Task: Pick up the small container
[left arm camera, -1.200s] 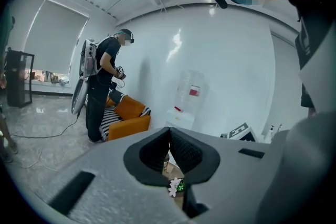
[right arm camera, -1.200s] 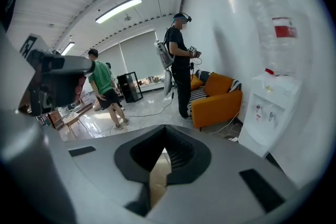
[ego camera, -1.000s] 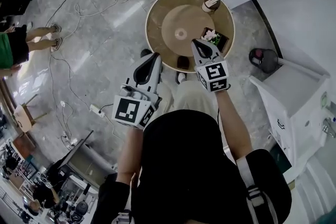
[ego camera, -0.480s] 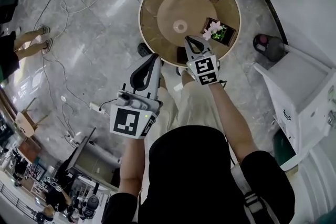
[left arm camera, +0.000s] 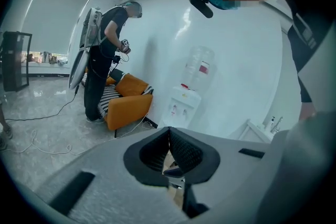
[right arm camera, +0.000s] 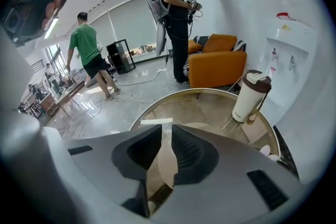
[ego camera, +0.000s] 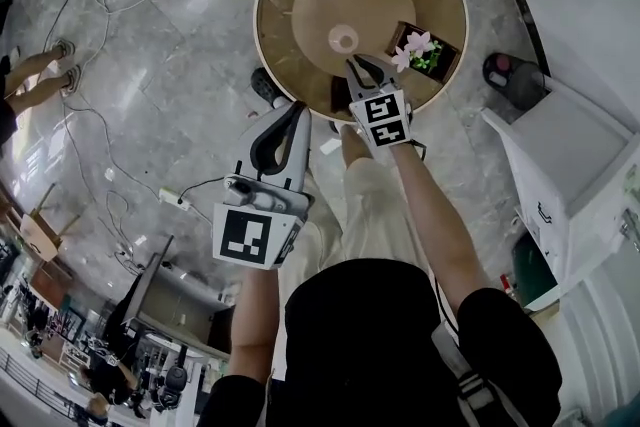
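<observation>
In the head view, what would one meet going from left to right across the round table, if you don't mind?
small white container → right gripper, its jaws opening with nothing between them → potted flowers

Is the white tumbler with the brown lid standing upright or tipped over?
Upright: the tumbler stands on its base on the round table, brown lid on top.
</observation>
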`<act>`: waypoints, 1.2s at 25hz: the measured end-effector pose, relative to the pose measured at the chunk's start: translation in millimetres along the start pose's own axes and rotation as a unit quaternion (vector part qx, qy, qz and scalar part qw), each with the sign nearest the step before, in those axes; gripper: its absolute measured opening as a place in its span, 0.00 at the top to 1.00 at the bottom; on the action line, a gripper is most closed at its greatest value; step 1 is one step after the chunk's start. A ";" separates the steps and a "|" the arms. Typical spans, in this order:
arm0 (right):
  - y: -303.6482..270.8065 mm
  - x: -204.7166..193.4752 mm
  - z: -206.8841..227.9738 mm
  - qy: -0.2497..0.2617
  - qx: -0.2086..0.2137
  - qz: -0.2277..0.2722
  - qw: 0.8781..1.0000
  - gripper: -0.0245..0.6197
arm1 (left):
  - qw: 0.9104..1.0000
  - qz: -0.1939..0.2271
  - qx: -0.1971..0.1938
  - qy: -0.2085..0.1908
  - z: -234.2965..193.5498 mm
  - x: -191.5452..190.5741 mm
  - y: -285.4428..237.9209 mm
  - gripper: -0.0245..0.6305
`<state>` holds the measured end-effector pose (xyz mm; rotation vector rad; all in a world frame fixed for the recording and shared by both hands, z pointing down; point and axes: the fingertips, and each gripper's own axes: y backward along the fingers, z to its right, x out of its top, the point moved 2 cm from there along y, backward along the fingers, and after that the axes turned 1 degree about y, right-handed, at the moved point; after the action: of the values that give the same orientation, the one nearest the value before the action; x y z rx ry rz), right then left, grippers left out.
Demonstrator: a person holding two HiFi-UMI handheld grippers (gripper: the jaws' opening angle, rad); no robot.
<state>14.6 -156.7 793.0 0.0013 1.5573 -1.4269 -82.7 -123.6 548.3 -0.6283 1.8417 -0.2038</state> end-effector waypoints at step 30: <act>-98.7 -50.3 33.9 -0.018 -0.087 -0.051 0.995 0.75 | 0.996 -0.073 -0.046 -0.002 -34.2 -49.6 -29.0 0.93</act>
<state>4.7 -183.7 905.3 -0.2103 1.6680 -1.3579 -93.2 -128.2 614.1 -0.8283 1.8101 -0.2140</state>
